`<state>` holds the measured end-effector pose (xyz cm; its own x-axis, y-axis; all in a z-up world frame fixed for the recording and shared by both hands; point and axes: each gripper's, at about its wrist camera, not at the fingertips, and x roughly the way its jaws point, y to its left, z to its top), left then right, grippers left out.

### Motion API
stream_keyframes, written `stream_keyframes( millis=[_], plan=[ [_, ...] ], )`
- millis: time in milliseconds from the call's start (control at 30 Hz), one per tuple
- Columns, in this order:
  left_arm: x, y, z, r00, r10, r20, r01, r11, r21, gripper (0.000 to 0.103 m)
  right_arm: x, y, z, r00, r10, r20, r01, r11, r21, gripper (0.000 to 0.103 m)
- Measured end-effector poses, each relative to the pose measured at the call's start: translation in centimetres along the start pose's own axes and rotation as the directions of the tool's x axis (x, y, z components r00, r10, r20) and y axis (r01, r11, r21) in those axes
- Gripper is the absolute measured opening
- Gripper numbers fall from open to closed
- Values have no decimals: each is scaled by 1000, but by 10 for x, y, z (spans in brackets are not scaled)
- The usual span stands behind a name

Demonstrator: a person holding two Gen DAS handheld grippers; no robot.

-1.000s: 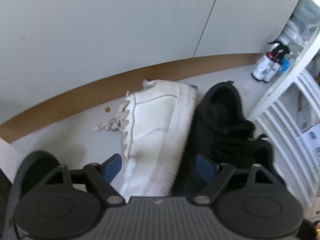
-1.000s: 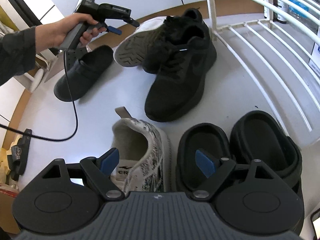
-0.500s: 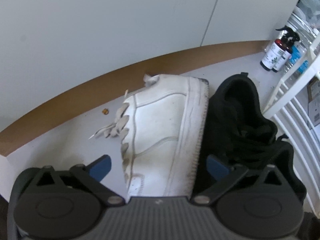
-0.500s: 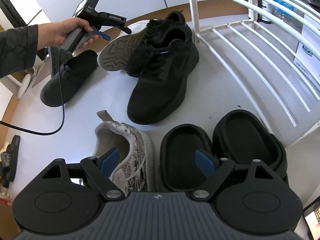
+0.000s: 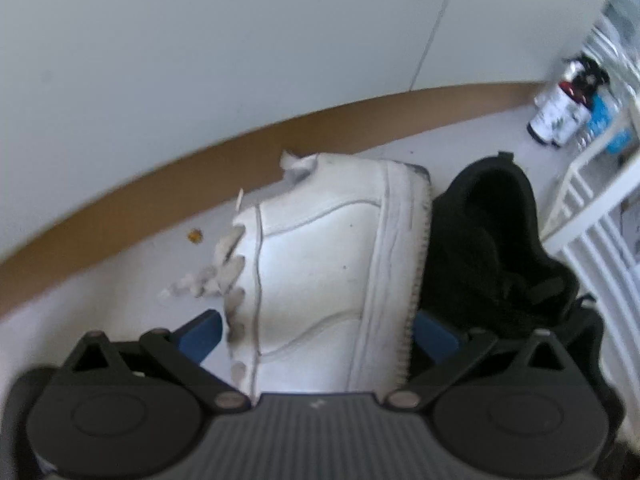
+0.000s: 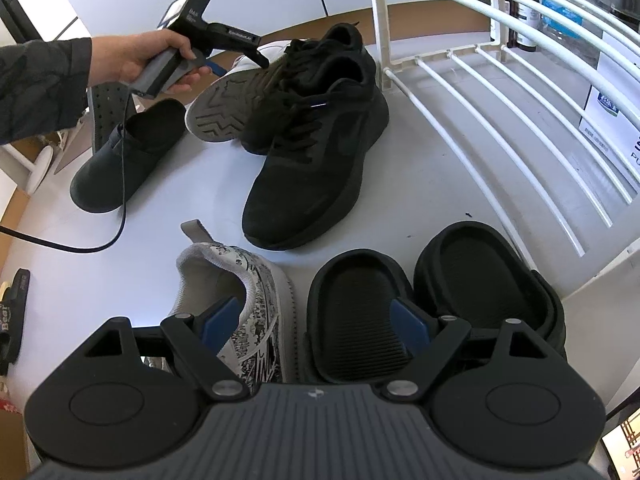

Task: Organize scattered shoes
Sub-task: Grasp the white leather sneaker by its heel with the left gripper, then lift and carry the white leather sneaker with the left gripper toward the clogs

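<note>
**Shoes scattered on white floor, both my grippers wide open**

White sneaker (image 5: 320, 264) lies on its side, sole against a black sneaker (image 5: 492, 248). My left gripper (image 5: 316, 332) straddles the white sneaker's front end, jaws spread wide, pads either side; contact unclear, frame blurred. Spray bottles (image 5: 560, 116) by the white rack (image 5: 592, 216), labels unreadable.

My right gripper (image 6: 316, 324) is also fully open, holding nothing, above a patterned white sneaker (image 6: 240, 312) and a pair of black clogs (image 6: 436, 300), heels toward me. Ahead, a second black sneaker (image 6: 316, 176); a dark slip-on (image 6: 128, 156) to the left. My left hand (image 6: 152, 60) holds the left gripper's handle, which carries small white lettering I can't make out. A black item at the left edge (image 6: 12, 320) reads "Bear".
</note>
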<state>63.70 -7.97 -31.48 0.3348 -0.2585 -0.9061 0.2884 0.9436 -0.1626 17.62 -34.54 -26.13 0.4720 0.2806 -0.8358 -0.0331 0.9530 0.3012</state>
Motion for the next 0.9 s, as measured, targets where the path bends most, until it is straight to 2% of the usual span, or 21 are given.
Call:
stream_keyframes(
  millis=[167, 267, 533, 900],
  plan=[
    [10, 3, 1, 999, -27, -28, 26, 999, -21, 103, 2, -3, -3, 1000, -3, -13, 3, 1000, 8, 87],
    [12, 7, 1, 997, -69, -37, 68, 997, -45, 95, 2, -2, -4, 1000, -5, -17, 5, 1000, 6, 87],
    [-1, 13, -22, 996, -68, -52, 64, 996, -64, 94, -3, 7, -13, 999, 25, -29, -25, 1000, -6, 87],
    [-36, 30, -87, 997, -23, -70, 17, 996, -88, 94, -20, 23, -34, 999, 49, -14, -49, 997, -58, 87]
  ],
)
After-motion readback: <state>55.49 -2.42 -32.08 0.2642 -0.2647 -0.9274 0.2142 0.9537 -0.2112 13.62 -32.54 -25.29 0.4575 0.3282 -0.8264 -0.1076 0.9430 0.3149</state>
